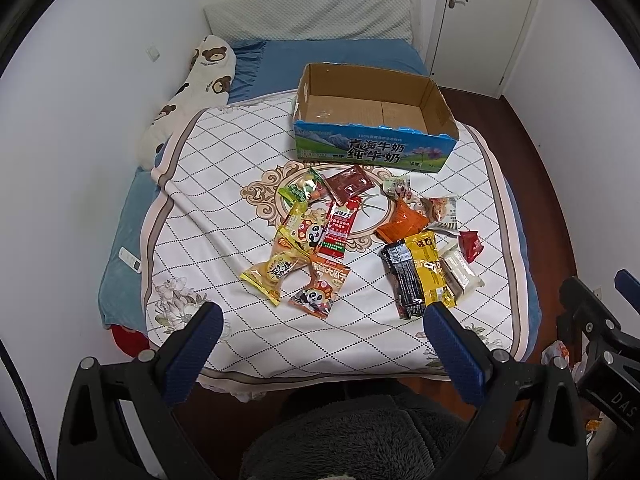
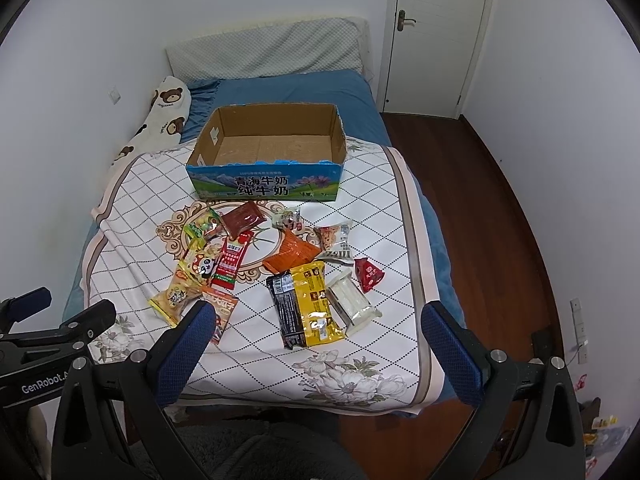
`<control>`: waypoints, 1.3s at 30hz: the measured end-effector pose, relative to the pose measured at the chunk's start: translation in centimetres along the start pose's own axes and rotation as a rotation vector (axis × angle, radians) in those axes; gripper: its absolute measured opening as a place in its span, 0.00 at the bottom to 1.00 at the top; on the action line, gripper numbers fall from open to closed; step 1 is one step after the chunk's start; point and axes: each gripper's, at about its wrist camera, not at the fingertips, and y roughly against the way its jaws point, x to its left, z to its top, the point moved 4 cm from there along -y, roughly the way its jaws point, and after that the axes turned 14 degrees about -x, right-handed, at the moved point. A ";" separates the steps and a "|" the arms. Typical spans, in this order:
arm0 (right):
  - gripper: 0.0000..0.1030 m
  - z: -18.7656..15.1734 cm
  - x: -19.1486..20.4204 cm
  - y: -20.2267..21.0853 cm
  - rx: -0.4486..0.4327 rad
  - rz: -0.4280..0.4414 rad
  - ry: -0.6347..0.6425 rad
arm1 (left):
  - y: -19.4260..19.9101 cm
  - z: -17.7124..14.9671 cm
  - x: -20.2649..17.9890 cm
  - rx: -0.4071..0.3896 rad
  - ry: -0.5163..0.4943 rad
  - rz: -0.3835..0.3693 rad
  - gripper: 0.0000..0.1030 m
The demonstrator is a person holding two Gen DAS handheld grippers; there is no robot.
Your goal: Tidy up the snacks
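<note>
Several snack packets lie scattered on a white quilted bed cover (image 1: 224,160): a yellow packet (image 1: 430,270), a black one (image 1: 402,280), an orange one (image 1: 402,224), a red strip packet (image 1: 340,226) and panda packets (image 1: 320,288). An open, empty cardboard milk box (image 1: 372,120) stands behind them; it also shows in the right wrist view (image 2: 266,156). My left gripper (image 1: 324,312) is open and empty, above the bed's near edge. My right gripper (image 2: 318,312) is open and empty, just short of the yellow packet (image 2: 316,304).
A bear-print pillow (image 1: 196,84) lies along the left wall. A white door (image 2: 436,32) and dark wood floor (image 2: 500,220) are to the right of the bed. A grey fluffy thing (image 1: 360,436) sits below the grippers. A remote (image 1: 130,260) lies on the blue blanket.
</note>
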 end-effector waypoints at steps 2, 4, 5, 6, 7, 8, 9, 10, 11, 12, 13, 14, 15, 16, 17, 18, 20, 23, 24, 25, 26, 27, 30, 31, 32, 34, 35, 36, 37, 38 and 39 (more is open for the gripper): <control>1.00 -0.1 -0.1 0.0 -0.001 0.002 -0.002 | 0.1 0.2 -0.1 -0.001 -0.002 -0.001 1.00; 1.00 0.0 0.0 0.0 -0.001 0.001 -0.002 | 0.0 0.1 0.0 -0.001 0.002 0.000 1.00; 1.00 0.0 0.0 0.0 -0.001 0.001 -0.001 | 0.1 0.0 0.1 -0.001 0.002 -0.002 1.00; 1.00 0.0 0.0 0.0 -0.001 0.002 -0.002 | 0.1 -0.1 0.1 -0.002 0.000 -0.002 1.00; 1.00 0.0 0.0 0.0 -0.001 0.002 -0.003 | 0.1 -0.1 0.2 -0.003 0.000 -0.003 1.00; 1.00 0.0 0.1 0.0 -0.001 0.003 -0.004 | 0.1 0.0 0.2 -0.004 0.000 -0.003 1.00; 1.00 0.0 0.1 0.0 -0.001 0.004 -0.003 | 0.1 0.0 0.2 -0.004 0.000 -0.003 1.00; 1.00 0.0 0.1 0.0 -0.001 0.004 -0.004 | 0.1 0.0 0.3 -0.004 0.001 -0.002 1.00; 1.00 0.0 0.2 0.0 -0.001 0.004 -0.005 | 0.1 0.1 0.2 -0.004 0.000 -0.002 1.00; 1.00 0.0 0.2 0.0 0.000 0.004 -0.005 | 0.1 0.0 0.3 -0.004 0.002 -0.003 1.00; 1.00 0.0 0.2 0.1 -0.002 0.003 -0.004 | 0.1 0.1 0.3 -0.005 0.001 -0.002 1.00; 1.00 0.0 0.2 0.1 -0.002 0.003 -0.004 | 0.2 0.1 0.2 -0.006 0.001 -0.001 1.00; 1.00 0.0 0.2 0.1 -0.002 0.004 -0.005 | 0.3 0.1 0.4 -0.008 0.002 -0.001 1.00; 1.00 0.0 0.1 0.1 -0.002 0.004 -0.005 | 0.4 0.2 0.4 -0.010 0.002 -0.002 1.00; 1.00 0.0 0.1 0.1 -0.003 0.004 -0.005 | 0.6 0.1 0.6 -0.012 0.002 -0.002 1.00; 1.00 0.0 0.2 0.1 -0.003 0.004 -0.005 | 0.7 0.0 0.7 -0.012 0.002 -0.003 1.00; 1.00 -0.1 0.1 0.1 -0.003 0.005 -0.005 | 0.7 0.1 0.7 -0.011 0.002 -0.002 1.00; 1.00 -0.1 0.1 0.1 -0.003 0.006 -0.006 | 0.7 0.0 0.7 -0.013 0.002 -0.003 1.00; 1.00 -0.1 0.0 0.1 -0.003 0.005 -0.006 | 0.7 -0.1 0.7 -0.013 0.002 -0.003 1.00; 1.00 -0.1 0.0 0.1 -0.003 0.006 -0.007 | 0.7 -0.1 0.7 -0.014 0.003 -0.003 1.00; 1.00 -0.1 0.0 0.1 -0.003 0.007 -0.007 | 0.7 0.0 0.7 -0.014 0.002 -0.002 1.00; 1.00 -0.1 0.0 0.1 -0.003 0.007 -0.007 | 0.7 -0.1 0.7 -0.014 0.002 -0.002 1.00; 1.00 -0.1 0.0 0.0 -0.003 0.007 -0.007 | 0.7 -0.1 0.7 -0.014 0.002 -0.002 1.00; 1.00 -0.1 0.0 0.0 -0.004 0.007 -0.008 | 0.7 -0.1 0.7 -0.014 0.002 -0.003 1.00; 1.00 -0.1 0.0 0.0 -0.004 0.007 -0.008 | 0.8 0.0 0.7 -0.013 0.002 -0.003 1.00; 1.00 -0.1 -0.1 0.0 -0.004 0.007 -0.008 | 0.7 -0.1 0.7 -0.015 0.002 -0.003 1.00; 1.00 -0.1 -0.1 0.0 -0.004 0.007 -0.009 | 0.8 0.0 0.7 -0.015 0.002 -0.003 1.00; 1.00 0.0 0.0 0.0 -0.004 0.008 -0.009 | 0.8 0.0 0.7 -0.015 0.002 -0.004 1.00; 1.00 0.0 0.1 0.1 -0.003 0.008 -0.009 | 0.8 0.1 0.7 -0.014 0.001 -0.004 1.00; 1.00 0.0 0.1 0.1 -0.005 0.008 -0.009 | 0.8 0.2 0.7 -0.013 0.000 -0.004 1.00; 1.00 0.0 0.1 0.1 -0.004 0.008 -0.009 | 0.8 0.2 0.7 -0.013 0.001 -0.004 1.00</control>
